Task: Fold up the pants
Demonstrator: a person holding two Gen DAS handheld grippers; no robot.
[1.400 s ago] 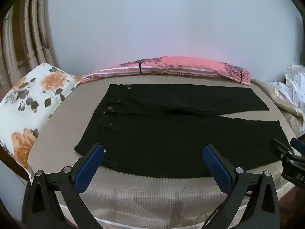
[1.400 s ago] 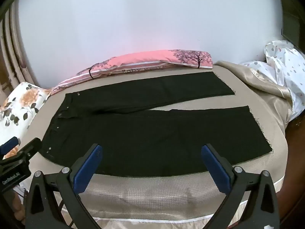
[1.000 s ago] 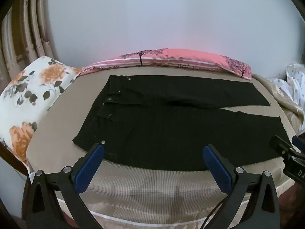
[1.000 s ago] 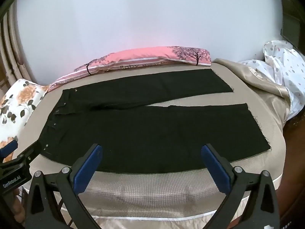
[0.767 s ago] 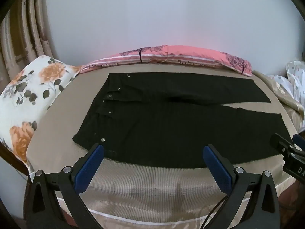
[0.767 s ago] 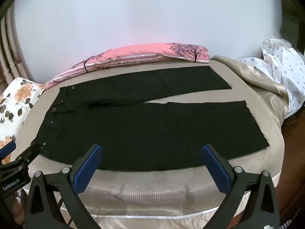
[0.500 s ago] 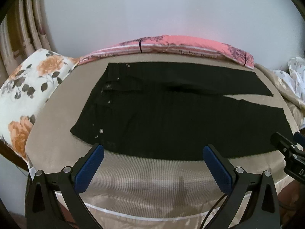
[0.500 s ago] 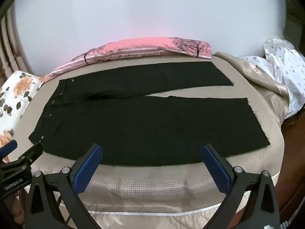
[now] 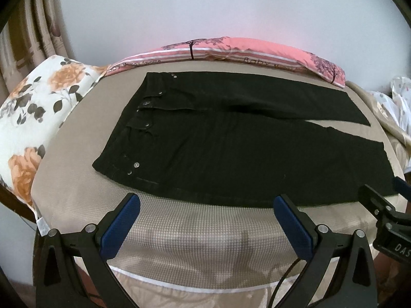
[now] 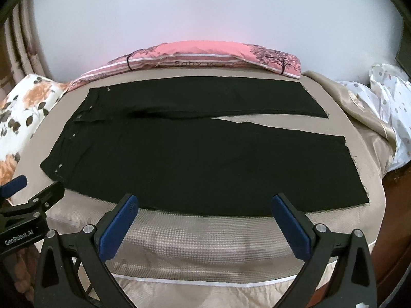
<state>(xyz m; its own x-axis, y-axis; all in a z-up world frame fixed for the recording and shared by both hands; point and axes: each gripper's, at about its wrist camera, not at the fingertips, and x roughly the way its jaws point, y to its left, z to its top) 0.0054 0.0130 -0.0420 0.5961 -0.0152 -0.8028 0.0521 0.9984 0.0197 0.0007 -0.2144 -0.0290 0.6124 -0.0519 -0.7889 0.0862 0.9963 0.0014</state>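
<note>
Black pants lie flat and spread on the beige bed, waistband to the left, both legs running right. My left gripper hangs open just before the near edge of the pants, towards the waist end. My right gripper is open too, in front of the near leg. Nothing sits between either pair of blue pads. Each gripper shows at the edge of the other's view: the right one, the left one.
A pink pillow lies along the wall behind the pants. A floral pillow sits at the left end of the bed. Crumpled dotted white and beige bedding is piled at the right end.
Both grippers have risen and tipped down a little, so the pants now sit higher in both views with more bare bed before them. The pants have not moved.
</note>
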